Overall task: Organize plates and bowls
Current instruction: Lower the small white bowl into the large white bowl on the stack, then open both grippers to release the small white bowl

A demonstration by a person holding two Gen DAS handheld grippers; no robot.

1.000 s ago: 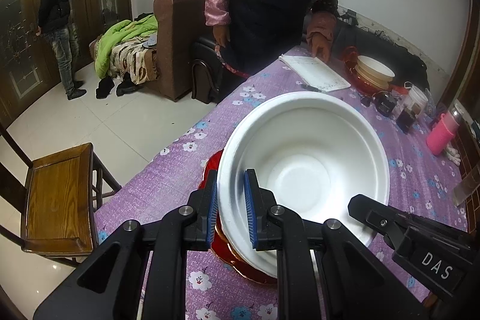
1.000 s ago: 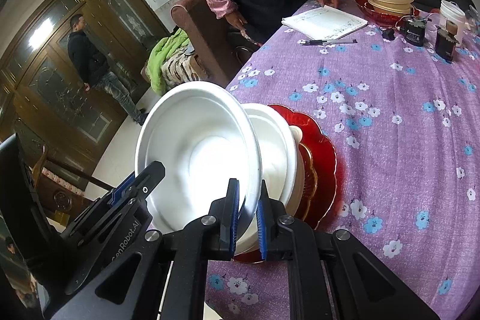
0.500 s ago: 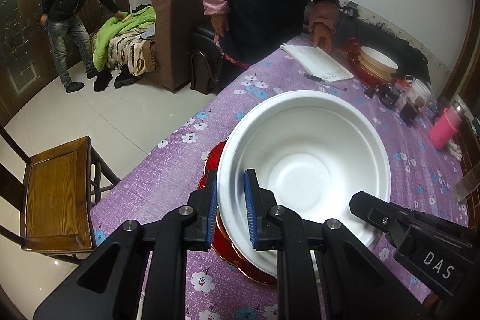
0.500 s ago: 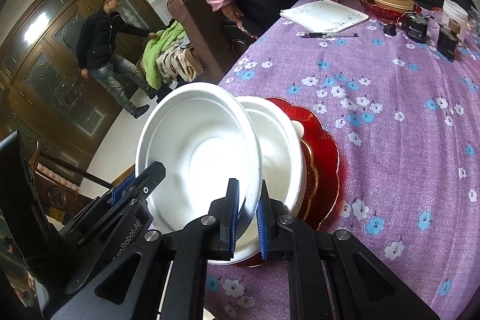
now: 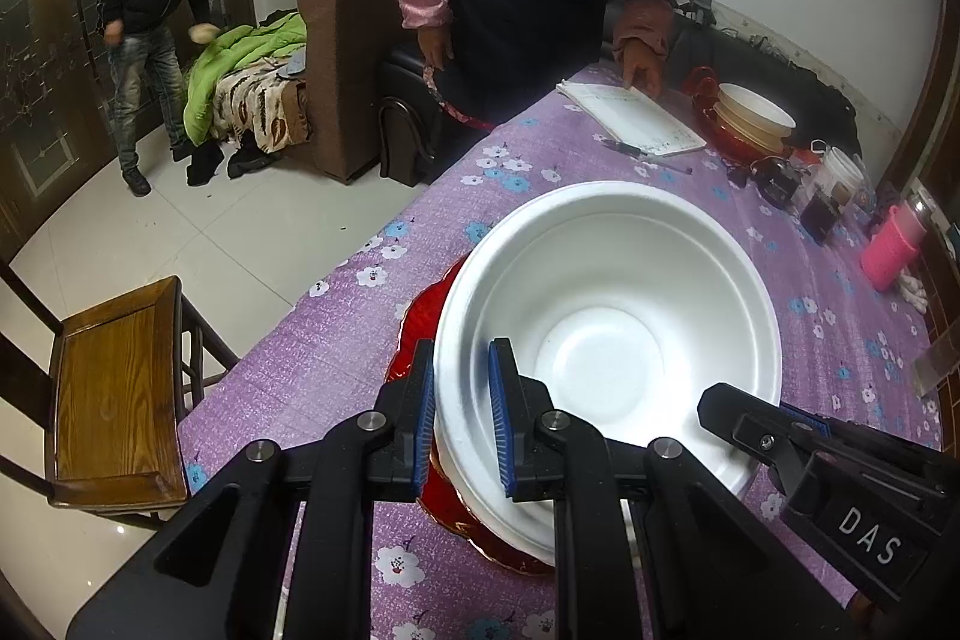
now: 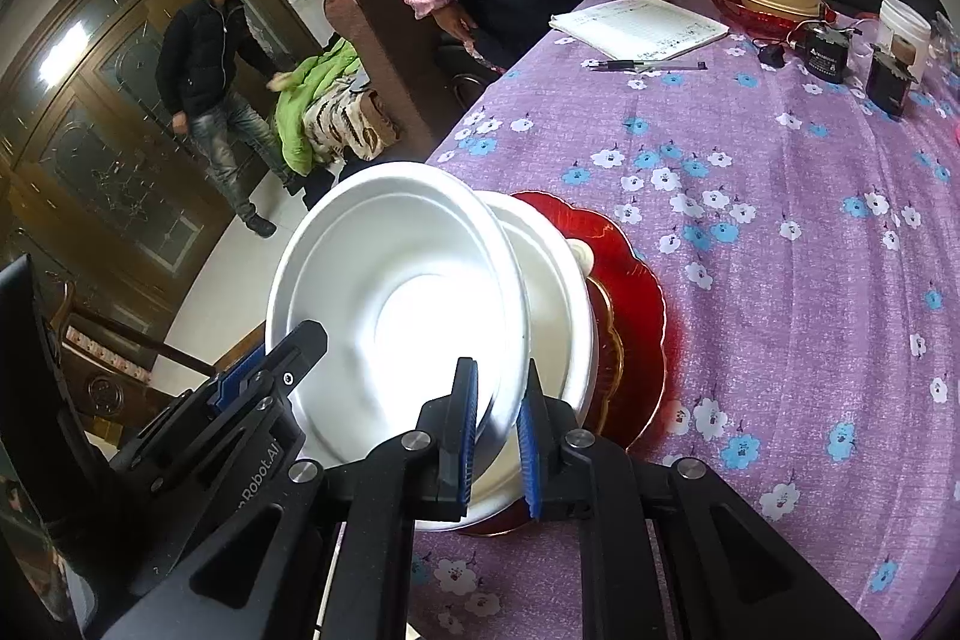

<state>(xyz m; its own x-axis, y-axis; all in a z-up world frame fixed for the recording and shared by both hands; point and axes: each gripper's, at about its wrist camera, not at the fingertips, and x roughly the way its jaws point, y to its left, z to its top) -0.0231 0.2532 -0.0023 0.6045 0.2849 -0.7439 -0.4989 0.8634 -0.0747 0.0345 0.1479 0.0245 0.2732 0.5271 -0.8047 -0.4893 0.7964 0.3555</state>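
the left gripper (image 5: 461,415) and right gripper (image 6: 497,445) both clamp the rim of one white bowl (image 5: 606,334), on opposite sides. the bowl is round, mouth up, tipped toward the left gripper's side. it sits over another white bowl (image 6: 561,292) stacked on a red plate (image 6: 630,304) on the purple floral tablecloth (image 6: 780,220).

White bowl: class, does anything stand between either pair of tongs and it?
Nothing visible. The left tongs and right tongs each clamp the white bowl by its rim, above the stack on the red plate.
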